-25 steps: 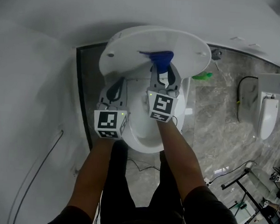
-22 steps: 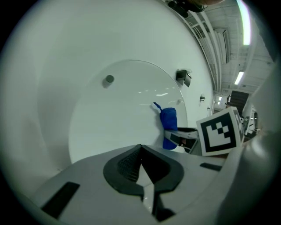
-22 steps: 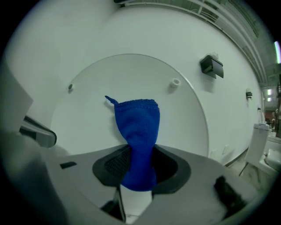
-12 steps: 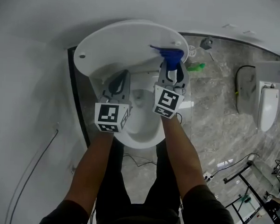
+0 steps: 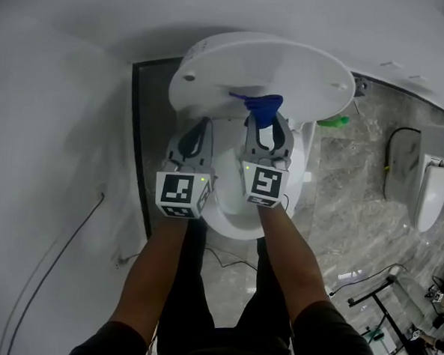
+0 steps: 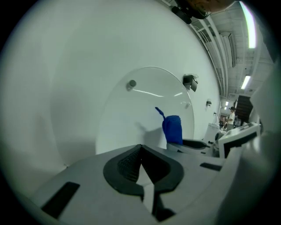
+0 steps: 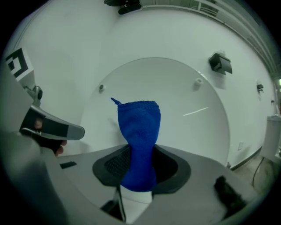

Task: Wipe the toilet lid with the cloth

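Observation:
The white toilet lid (image 5: 289,68) stands raised against the wall, above the open bowl (image 5: 233,181). My right gripper (image 5: 264,123) is shut on a blue cloth (image 5: 261,106), and the cloth's bunched end presses against the lid's inner face. In the right gripper view the cloth (image 7: 139,136) rises from between the jaws in front of the lid (image 7: 184,101). My left gripper (image 5: 198,128) is shut with nothing in it, just left of the right one, below the lid's edge. In the left gripper view the cloth (image 6: 173,128) shows to the right, against the lid (image 6: 140,110).
A white wall (image 5: 62,88) closes in the left and far sides. Grey marble floor (image 5: 356,189) lies to the right, with a green object (image 5: 333,121) by the toilet, another white fixture (image 5: 428,178) at far right, and cables and a stand (image 5: 373,283) on the floor.
The right gripper swept the cloth across the lid, out towards the lid's right side and back near its middle. The left gripper shifted along with it and stayed shut.

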Available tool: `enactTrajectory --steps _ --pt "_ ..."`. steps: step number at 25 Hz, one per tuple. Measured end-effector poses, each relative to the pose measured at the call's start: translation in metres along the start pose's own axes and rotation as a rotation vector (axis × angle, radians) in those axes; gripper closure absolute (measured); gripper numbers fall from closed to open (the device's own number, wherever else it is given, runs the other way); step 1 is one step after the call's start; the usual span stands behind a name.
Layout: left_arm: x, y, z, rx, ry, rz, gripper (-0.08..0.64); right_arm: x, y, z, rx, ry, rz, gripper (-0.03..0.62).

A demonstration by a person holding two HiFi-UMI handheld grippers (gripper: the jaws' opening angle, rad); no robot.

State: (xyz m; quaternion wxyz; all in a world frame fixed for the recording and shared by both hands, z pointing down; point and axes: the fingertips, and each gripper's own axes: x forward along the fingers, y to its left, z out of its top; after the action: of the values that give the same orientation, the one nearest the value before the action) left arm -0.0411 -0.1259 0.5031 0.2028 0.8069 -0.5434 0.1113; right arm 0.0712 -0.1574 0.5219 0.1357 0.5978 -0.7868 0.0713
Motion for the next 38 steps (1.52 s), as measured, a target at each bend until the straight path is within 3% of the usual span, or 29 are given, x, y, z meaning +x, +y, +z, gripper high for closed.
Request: enactTrajectory --steps 7,14,21,38 --pt "-0.038 0.081 -0.02 -0.01 0.018 0.1 0.554 0.025 0.118 -0.033 0.039 0.075 0.16 0.456" --pt "-0.054 0.109 -0.04 -0.01 0.048 0.13 0.554 0.05 0.155 -0.053 0.073 0.117 0.191 0.456" --pt "-0.034 0.086 -0.056 -0.004 0.077 0.075 0.554 0.056 0.122 -0.07 0.068 0.14 0.124 0.456" --pt "0.036 -0.021 -0.067 0.045 0.138 -0.079 0.554 0.027 -0.041 -0.109 0.122 0.22 -0.136 0.456"
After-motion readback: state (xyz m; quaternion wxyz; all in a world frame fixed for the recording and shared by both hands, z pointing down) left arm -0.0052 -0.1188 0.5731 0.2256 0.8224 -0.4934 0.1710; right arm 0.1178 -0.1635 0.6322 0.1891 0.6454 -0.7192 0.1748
